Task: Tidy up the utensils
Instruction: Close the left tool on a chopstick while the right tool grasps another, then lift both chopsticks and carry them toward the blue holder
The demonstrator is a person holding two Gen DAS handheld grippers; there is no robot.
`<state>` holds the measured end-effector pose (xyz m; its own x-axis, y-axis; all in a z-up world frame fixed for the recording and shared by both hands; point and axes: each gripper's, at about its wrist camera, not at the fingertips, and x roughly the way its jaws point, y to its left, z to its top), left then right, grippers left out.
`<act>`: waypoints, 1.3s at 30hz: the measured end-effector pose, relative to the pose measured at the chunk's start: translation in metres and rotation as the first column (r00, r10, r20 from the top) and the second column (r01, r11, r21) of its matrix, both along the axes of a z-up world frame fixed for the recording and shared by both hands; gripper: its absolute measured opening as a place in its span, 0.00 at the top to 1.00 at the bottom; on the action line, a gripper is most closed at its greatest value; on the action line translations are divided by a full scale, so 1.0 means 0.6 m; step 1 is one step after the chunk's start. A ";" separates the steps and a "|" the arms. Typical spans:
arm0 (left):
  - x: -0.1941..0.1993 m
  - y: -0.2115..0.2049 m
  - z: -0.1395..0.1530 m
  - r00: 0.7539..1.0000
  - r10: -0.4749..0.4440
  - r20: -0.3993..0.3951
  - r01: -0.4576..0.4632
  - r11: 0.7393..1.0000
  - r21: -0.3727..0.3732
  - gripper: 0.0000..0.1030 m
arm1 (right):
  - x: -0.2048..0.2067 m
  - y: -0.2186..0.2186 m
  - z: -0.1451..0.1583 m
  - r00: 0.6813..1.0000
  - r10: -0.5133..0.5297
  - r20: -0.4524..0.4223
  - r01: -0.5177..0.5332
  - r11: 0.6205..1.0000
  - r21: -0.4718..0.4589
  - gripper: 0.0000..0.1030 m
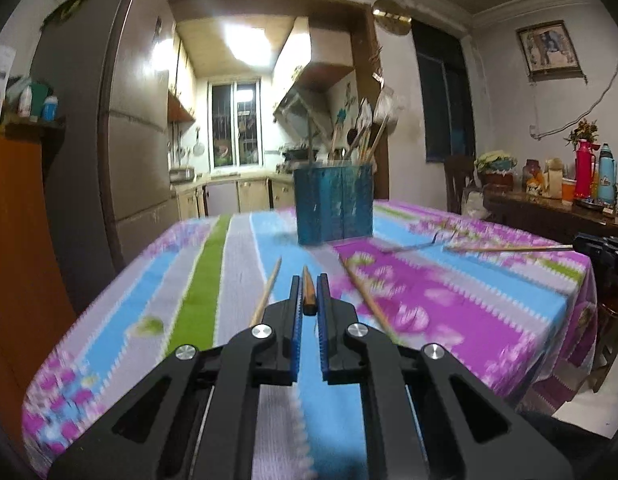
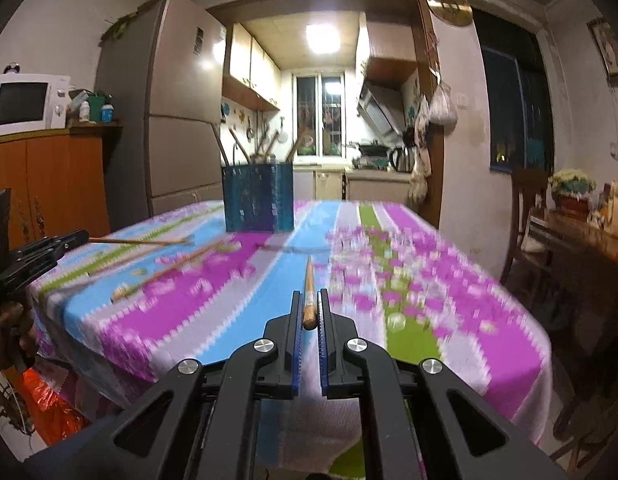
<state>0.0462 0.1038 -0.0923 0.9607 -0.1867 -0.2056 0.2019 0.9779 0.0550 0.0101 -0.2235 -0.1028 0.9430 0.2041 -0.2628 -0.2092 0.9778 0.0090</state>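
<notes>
On the left, the left gripper (image 1: 309,292) has its jaws pinching the thick end of a wooden chopstick (image 1: 308,290), whose thin tip points ahead toward the far side of the table (image 1: 213,280), which is covered by a striped, flowered cloth. Seen from the right wrist, the same gripper (image 2: 75,237) holds that chopstick (image 2: 141,241) out over the table's left edge, with the person's hand (image 2: 13,328) on the grip below.

Two loose chopsticks lie on the cloth either side of the left gripper: one (image 1: 267,292) just to its left, another (image 1: 365,294) slanting away on its right.

Farther back, near the middle of the table, stands a blue utensil holder (image 1: 334,204) with wooden handles and ladles sticking up out of it.

To the right of it a metal fork (image 1: 423,243) lies on the cloth.

On the right, the right gripper (image 2: 309,308) is closed on the butt of its own chopstick (image 2: 307,292), which points forward above the cloth. From the left wrist this gripper (image 1: 579,243) shows at the table's right edge, its chopstick (image 1: 509,248) reaching inward toward the fork.
</notes>
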 end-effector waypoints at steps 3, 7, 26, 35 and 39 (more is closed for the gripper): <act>0.002 -0.008 0.028 0.999 -0.014 0.045 0.014 1.000 0.008 0.95 | -0.003 -0.001 0.041 0.999 0.025 0.044 -0.025 1.000 -0.005 0.92; 0.018 -0.020 0.066 0.995 -0.036 0.095 0.034 0.999 0.021 0.95 | 0.011 -0.003 0.089 0.995 0.055 0.083 -0.055 0.998 -0.011 0.92; 0.133 -0.056 0.208 0.983 -0.124 0.135 0.125 0.992 0.000 0.95 | 0.182 0.025 0.257 0.984 0.179 0.023 -0.177 0.983 -0.046 0.92; 0.084 -0.021 0.146 0.995 -0.097 0.031 0.097 0.995 0.002 0.94 | 0.182 0.033 0.255 0.983 0.181 0.028 -0.179 0.981 -0.079 0.92; -0.032 -0.019 0.063 0.991 -0.132 -0.019 0.132 0.991 0.002 0.49 | 0.158 0.017 0.244 0.985 0.171 0.033 -0.169 0.983 -0.069 0.92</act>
<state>0.0269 0.0924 -0.0545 0.9237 -0.3108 -0.2241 0.3301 0.9424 0.0535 0.1052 -0.2131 0.0439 0.9059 0.3457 -0.2447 -0.3712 0.9263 -0.0655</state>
